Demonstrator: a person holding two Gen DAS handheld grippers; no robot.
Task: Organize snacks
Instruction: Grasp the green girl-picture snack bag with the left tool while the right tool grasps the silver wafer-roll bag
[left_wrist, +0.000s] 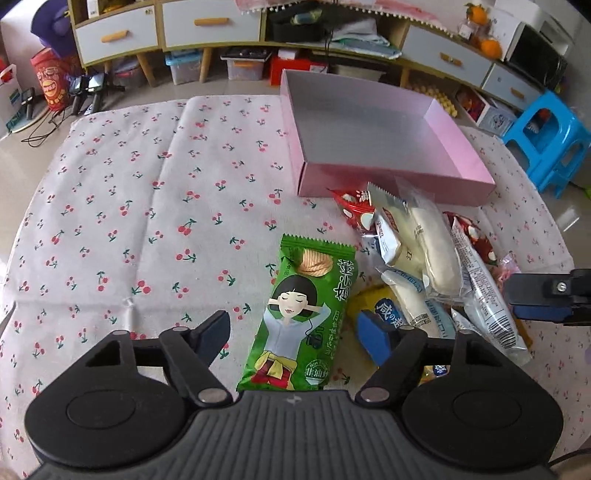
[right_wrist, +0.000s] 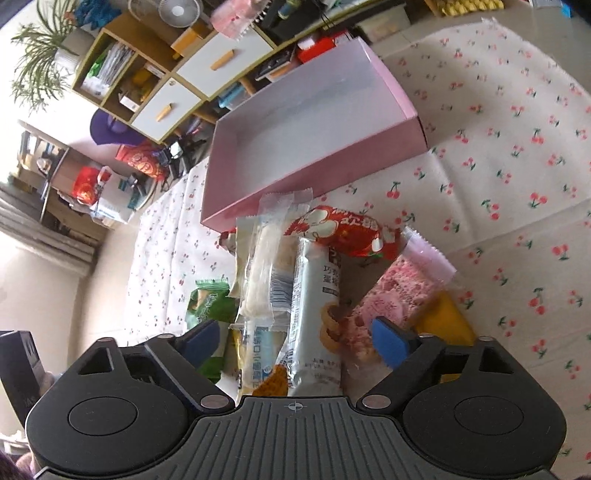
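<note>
Left tool (left_wrist: 295, 334) wide open, holding nothing, fingers either side of green chip bag (left_wrist: 304, 317) lying flat on the cherry-print surface (left_wrist: 122, 206). Snack pile (left_wrist: 424, 266) at 3 o'clock of the bag, touching it. Pink box (left_wrist: 391, 188) at 12 o'clock of the pile, nothing in it. Right tool (right_wrist: 295, 341) wide open too, gripping nothing, over the pile's white wrapper (right_wrist: 316, 310) and pink packet (right_wrist: 384, 299).

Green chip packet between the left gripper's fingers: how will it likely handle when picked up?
The green chip packet looks puffed with air, so probably light and squashy. Its glossy film may slip between the open left gripper pads. The chips pictured suggest fragile contents, so a gentle squeeze seems wise.
</note>
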